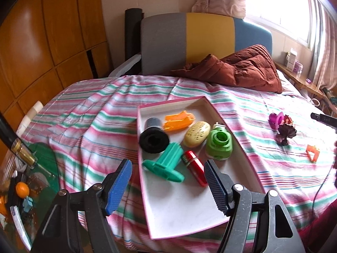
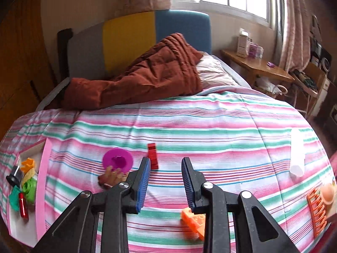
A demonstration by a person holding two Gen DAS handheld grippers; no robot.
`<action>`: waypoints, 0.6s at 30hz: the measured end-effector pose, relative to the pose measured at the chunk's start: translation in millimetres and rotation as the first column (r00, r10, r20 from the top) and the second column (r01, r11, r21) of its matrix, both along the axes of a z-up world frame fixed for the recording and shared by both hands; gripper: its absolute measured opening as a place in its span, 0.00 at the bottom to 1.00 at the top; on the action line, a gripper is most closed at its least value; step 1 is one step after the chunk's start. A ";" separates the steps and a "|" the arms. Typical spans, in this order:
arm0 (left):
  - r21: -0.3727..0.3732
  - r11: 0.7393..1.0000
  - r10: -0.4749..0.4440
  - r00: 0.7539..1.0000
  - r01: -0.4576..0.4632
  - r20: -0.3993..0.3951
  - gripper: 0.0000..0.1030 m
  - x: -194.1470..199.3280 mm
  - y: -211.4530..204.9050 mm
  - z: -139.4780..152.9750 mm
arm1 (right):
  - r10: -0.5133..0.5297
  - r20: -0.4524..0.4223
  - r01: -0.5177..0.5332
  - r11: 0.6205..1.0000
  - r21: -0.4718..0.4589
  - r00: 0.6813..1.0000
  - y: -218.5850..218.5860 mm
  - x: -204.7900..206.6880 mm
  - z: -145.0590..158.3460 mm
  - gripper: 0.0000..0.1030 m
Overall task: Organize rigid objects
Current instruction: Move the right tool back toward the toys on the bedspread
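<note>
A white tray with a pink rim lies on the striped bedspread, lower centre of the left wrist view. Six toys sit in its far half: a black funnel-shaped piece, an orange piece, a cream oval, a green ring-topped piece, a teal flanged peg and a red cylinder. The teal peg leans against the black piece, and the red cylinder lies just beside the peg. The near half of the tray is bare.

The left claw hangs over the tray, released, with its blue pads wide apart and nothing between them.

In the right wrist view the tray shows at the left edge. Loose toys lie on the bedspread: a magenta cup left of centre, a red brick just right of it, an orange block at lower centre, an orange rack at the lower right and a white tube at the right. The right claw is clenched to a narrow slot and grips nothing.

A rust quilt is heaped at the headboard.
</note>
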State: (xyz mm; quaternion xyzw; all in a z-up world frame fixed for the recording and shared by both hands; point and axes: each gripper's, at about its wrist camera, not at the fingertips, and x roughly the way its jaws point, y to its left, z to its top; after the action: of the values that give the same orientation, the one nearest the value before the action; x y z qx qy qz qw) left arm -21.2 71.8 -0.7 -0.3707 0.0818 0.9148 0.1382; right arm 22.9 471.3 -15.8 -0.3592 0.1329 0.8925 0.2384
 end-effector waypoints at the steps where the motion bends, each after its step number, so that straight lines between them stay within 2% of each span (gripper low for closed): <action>1: -0.004 1.000 -0.010 1.000 0.010 -0.003 0.69 0.1 4.3 1.0 | -0.042 0.014 0.042 0.999 -0.020 0.999 8.8 2.7 -5.1 0.29; 2: -0.006 1.000 -0.019 1.000 0.019 -0.006 0.69 0.3 8.4 2.1 | -0.080 0.034 0.081 0.996 -0.042 0.996 17.5 3.6 -8.2 0.29; 5: -0.013 0.999 -0.048 0.999 0.048 -0.008 0.70 0.5 22.4 3.4 | -0.133 -0.022 0.130 0.985 -0.114 0.991 35.3 12.5 -5.3 0.29; 9: -0.021 0.996 -0.082 0.997 0.082 -0.008 0.70 -0.4 40.4 5.1 | -0.168 -0.028 0.161 0.974 -0.161 0.985 44.1 20.3 -5.0 0.29; 18: -0.029 0.987 -0.157 0.988 0.157 -0.001 0.70 -1.6 75.8 6.1 | -0.195 -0.012 0.190 0.965 -0.181 0.981 48.3 23.4 -7.0 0.29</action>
State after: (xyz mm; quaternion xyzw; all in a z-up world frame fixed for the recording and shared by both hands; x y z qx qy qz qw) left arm -22.8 147.5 5.3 -0.3634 0.1243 0.9004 0.2045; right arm 46.4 519.7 -22.8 -0.3514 0.2502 0.8547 0.2888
